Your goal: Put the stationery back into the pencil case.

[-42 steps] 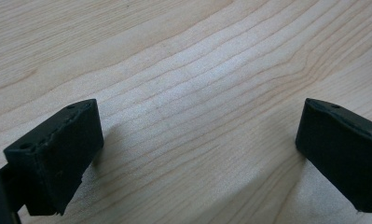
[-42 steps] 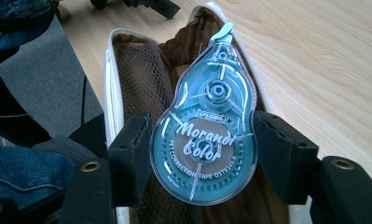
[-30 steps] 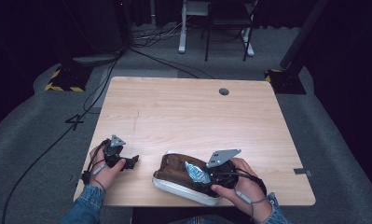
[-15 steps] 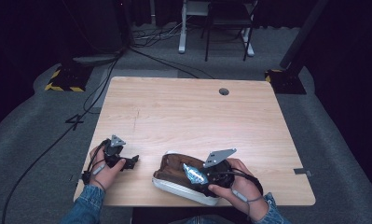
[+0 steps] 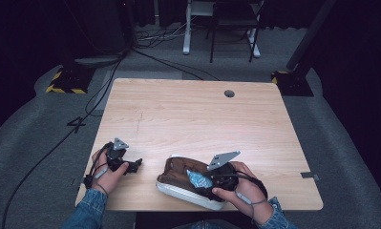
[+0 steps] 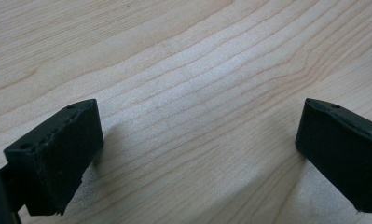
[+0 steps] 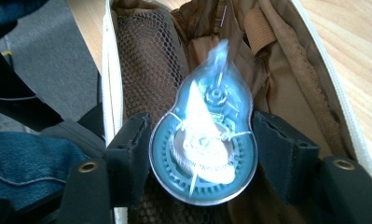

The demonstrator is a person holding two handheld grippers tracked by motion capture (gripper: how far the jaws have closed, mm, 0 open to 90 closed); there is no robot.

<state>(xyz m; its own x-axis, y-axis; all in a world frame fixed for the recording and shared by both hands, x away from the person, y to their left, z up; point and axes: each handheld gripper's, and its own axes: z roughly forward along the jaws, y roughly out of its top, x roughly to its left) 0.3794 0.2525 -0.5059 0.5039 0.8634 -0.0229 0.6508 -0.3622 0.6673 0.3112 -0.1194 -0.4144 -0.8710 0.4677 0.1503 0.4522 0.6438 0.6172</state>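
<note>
A: What is seen in the high view?
B: At 6 o'clock on the desk (image 5: pixel 188 114), a blue tape dispenser (image 5: pixel 196 178) is held by the right gripper (image 5: pixel 203 182) over an open brown pouch (image 5: pixel 178 171).
A: And the gripper views?
B: The left gripper (image 6: pixel 197 140) is opened wide, empty. The dispenser (image 7: pixel 204 144) is clamped; placing inside is judged unfinished.

We see a light wooden table (image 5: pixel 197 119) with a visible grain and a small round hole (image 5: pixel 229 93) near its far edge. Directly on it, at our near edge, lies an open brown pouch (image 5: pixel 178 174) with a white rim and mesh lining. The table stands on grey carpeted floor (image 5: pixel 35 143), where black cables (image 5: pixel 90 102) trail past its left side.
</note>
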